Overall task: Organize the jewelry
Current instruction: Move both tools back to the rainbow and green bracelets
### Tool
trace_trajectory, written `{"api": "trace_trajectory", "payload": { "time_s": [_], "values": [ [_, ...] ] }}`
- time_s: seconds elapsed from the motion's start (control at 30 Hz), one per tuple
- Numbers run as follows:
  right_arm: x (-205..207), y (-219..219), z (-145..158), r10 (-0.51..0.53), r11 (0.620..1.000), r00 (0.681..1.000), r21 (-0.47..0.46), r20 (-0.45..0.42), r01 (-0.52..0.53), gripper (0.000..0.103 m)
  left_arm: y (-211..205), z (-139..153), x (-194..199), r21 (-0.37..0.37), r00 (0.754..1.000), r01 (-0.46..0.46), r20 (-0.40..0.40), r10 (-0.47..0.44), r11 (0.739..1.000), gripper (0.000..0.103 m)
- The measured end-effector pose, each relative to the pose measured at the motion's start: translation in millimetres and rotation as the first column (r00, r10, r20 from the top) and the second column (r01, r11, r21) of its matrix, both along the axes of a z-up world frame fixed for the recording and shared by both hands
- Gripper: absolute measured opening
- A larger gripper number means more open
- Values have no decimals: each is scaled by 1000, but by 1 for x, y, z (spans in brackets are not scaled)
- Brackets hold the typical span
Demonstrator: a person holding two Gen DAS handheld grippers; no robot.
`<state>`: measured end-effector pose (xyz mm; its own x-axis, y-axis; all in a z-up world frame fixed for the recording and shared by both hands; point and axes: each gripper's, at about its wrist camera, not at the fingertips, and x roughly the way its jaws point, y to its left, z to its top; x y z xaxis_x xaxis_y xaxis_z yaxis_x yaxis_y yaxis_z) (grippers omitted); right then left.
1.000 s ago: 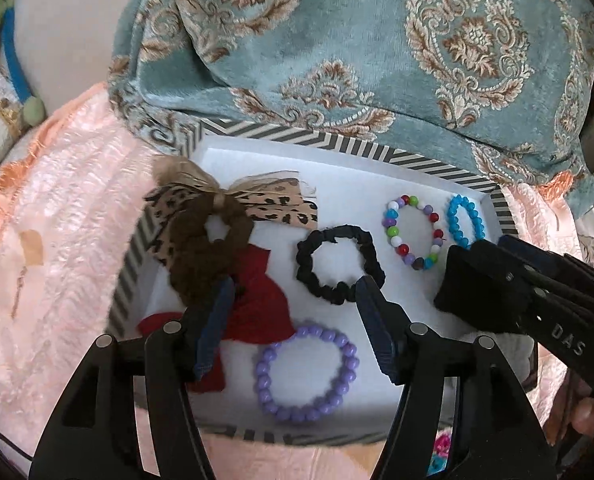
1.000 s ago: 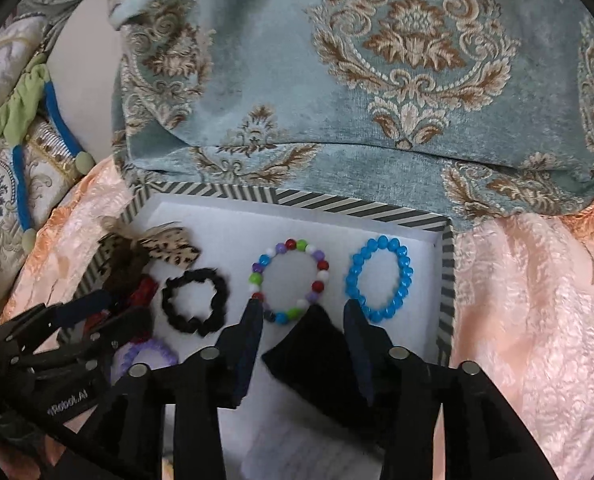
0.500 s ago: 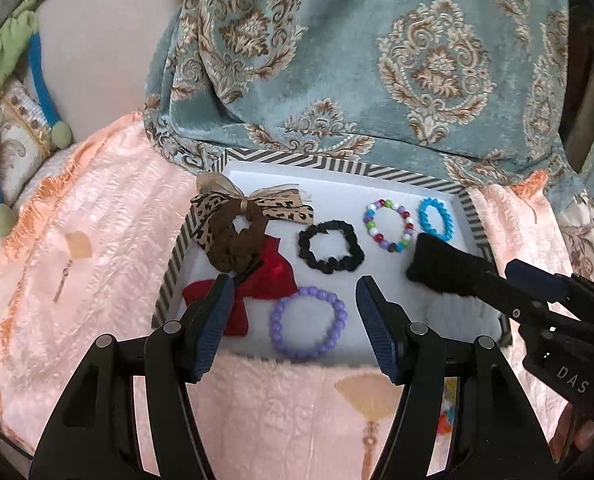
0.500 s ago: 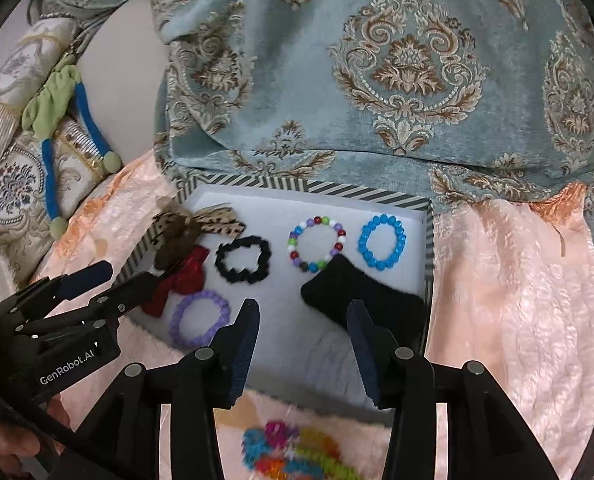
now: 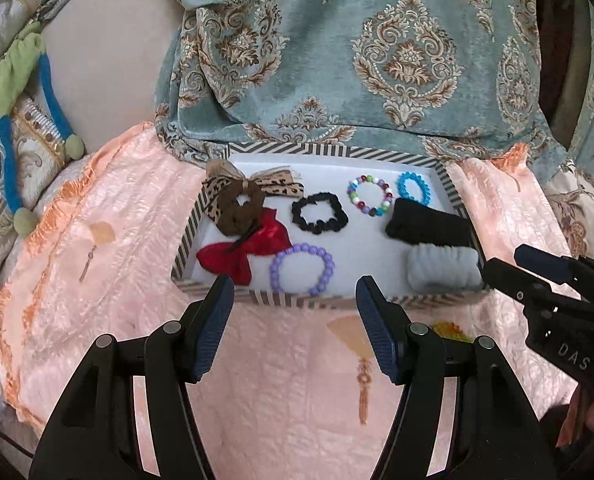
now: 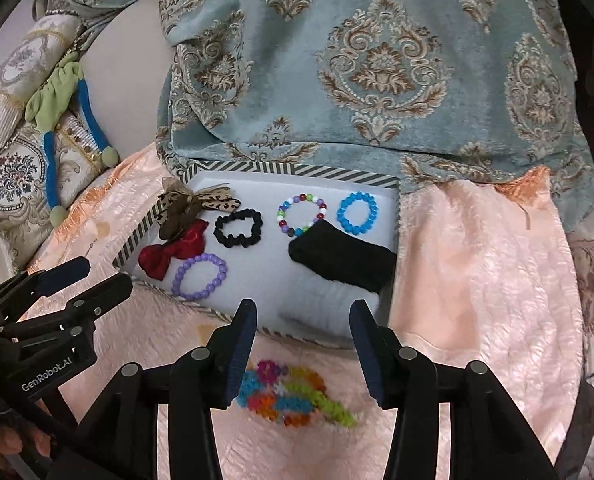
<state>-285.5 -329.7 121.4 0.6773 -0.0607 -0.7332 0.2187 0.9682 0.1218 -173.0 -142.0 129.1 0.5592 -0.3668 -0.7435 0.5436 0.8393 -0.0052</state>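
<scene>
Now the multicoloured beaded piece [image 6: 293, 396] waits outside the striped tray [image 6: 293, 169], just under the right hand-held gripper [image 6: 303, 344].

It lies on the pink bedspread [image 6: 477, 280], just before the tray's near rim, its long axis running left to right; the right hand-held gripper is clearly nearer, jaws apart and empty. The left hand-held gripper [image 5: 293, 322] also stands apart, empty. Only the right wrist view shows the piece whole; the left wrist view shows only an orange-yellow bit beside its finger.
</scene>
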Motion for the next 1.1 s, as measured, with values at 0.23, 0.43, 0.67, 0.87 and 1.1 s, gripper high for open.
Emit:
{"api": "trace_trajectory", "payload": {
  "time_s": [0.23, 0.43, 0.67, 0.87, 1.1],
  "values": [
    [-20, 0, 2, -10, 1000, 1000, -3, 5, 10, 47, 7, 0, -13, -12, 1000, 1, -18, -2, 1000, 64],
    [-33, 2, 3, -13, 1000, 1000, -7, 5, 13, 49, 11, 1, -23, -29, 1000, 11, -29, -11, 1000, 64],
    [-45, 2, 3, -19, 1000, 1000, -2, 10, 19, 52, 8, 1, -33, -36, 999, 30, -40, -31, 999, 64],
    [-48, 0, 0, -19, 1000, 1000, -7, -2, 19, 52, 4, -3, -35, -35, 997, 39, -61, -41, 999, 64],
    [-49, -3, -3, -26, 1000, 1000, -1, -10, 26, 52, 3, -7, -34, -49, 995, 37, -85, -42, 998, 64]
  ]
}}
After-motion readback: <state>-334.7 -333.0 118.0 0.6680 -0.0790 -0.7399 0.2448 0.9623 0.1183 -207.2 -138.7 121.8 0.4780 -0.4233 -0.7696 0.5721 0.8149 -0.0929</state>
